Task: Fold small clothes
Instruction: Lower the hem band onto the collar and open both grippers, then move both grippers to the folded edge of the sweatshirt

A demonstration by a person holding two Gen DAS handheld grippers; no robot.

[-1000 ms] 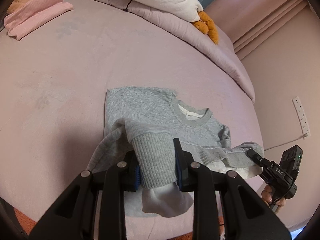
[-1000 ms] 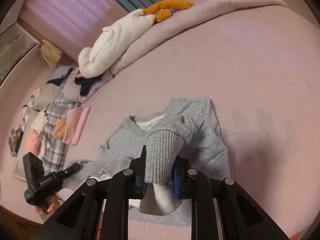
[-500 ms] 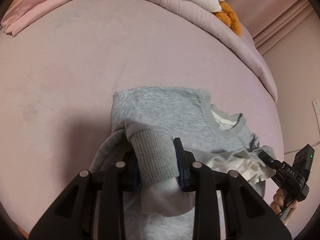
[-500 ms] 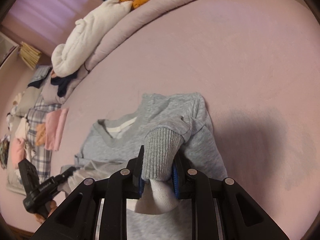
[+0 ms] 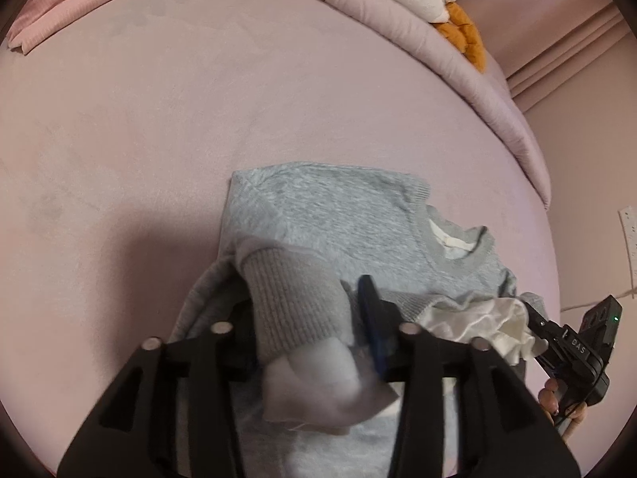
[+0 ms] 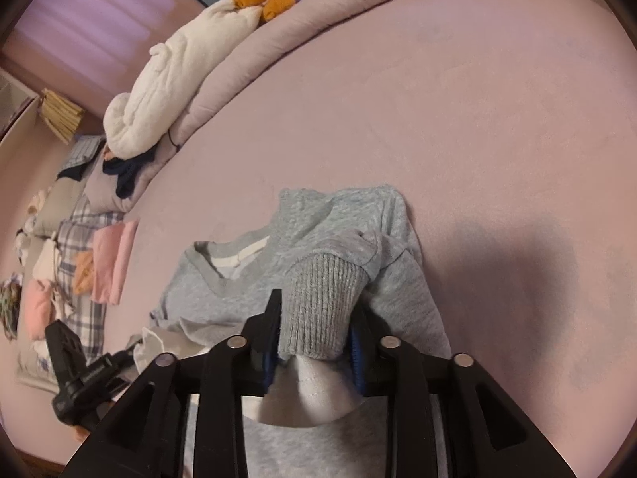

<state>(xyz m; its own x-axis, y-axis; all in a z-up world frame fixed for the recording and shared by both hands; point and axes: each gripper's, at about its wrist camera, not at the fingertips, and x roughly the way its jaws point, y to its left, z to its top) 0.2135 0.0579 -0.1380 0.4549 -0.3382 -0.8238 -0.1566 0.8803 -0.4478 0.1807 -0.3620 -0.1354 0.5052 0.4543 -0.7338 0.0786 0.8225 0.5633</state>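
A small grey sweatshirt (image 5: 338, 207) lies flat on the pink bed (image 5: 159, 119), neckline toward the right gripper's side. My left gripper (image 5: 306, 318) has one ribbed sleeve cuff (image 5: 294, 298) between its opening jaws; a gap shows between the cuff and the blue right pad (image 5: 370, 326). In the right wrist view the same sweatshirt (image 6: 338, 219) lies below my right gripper (image 6: 314, 336). Its jaws are opening too, but both pads still touch the other cuff (image 6: 318, 306). Both sleeves are laid over the sweatshirt's body.
A rolled lilac duvet (image 5: 458, 67) rims the far side, carrying a white plush throw (image 6: 179, 75) and an orange toy (image 5: 462, 36). Folded pink clothes (image 6: 113, 263) and a plaid pile (image 6: 79, 231) lie on the left side. A wall socket (image 5: 629, 231) is on the right.
Both grippers have come down toward the sweatshirt with their cuffs. The jaws have widened, the left ones more, leaving a gap beside its cuff.
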